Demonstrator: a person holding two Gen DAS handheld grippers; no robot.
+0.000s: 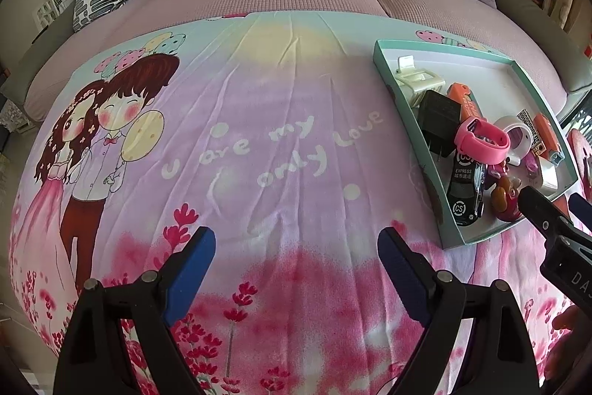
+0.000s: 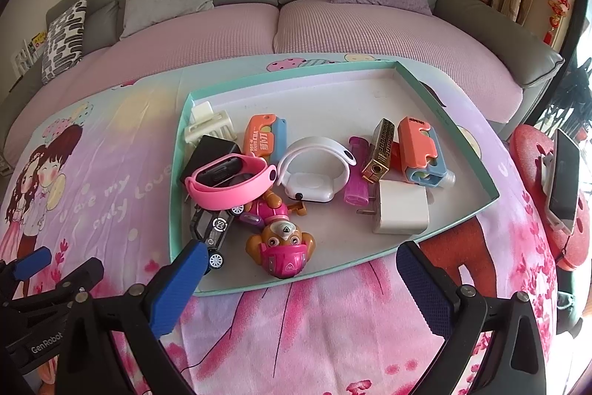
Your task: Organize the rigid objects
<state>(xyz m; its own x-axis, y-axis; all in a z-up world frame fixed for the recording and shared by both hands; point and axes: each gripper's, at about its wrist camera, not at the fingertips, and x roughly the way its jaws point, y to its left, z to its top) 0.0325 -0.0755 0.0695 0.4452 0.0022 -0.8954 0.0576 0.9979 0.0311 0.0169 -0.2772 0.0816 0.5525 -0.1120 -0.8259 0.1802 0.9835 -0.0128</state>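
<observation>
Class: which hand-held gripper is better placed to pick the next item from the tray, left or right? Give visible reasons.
Right. The right hand-held gripper is open at the tray's near rim, facing the puppy toy. The left hand-held gripper hangs over bare cloth, beside the tray.

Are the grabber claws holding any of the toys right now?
No, nothing is held. The left gripper and right gripper are both open and empty; the toys lie in the tray.

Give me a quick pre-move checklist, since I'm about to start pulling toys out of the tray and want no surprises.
1. Right tool open, nothing in it: ok.
2. Left tool open, nothing in it: ok.
3. Pup toy reachable at the tray's near edge: ok.
4. Pink band separate from neighbours: not ok, overlaps black charger.
5. Toy car fully visible: not ok, partly behind a finger.
6. Sorting destination: cannot tell.
</observation>
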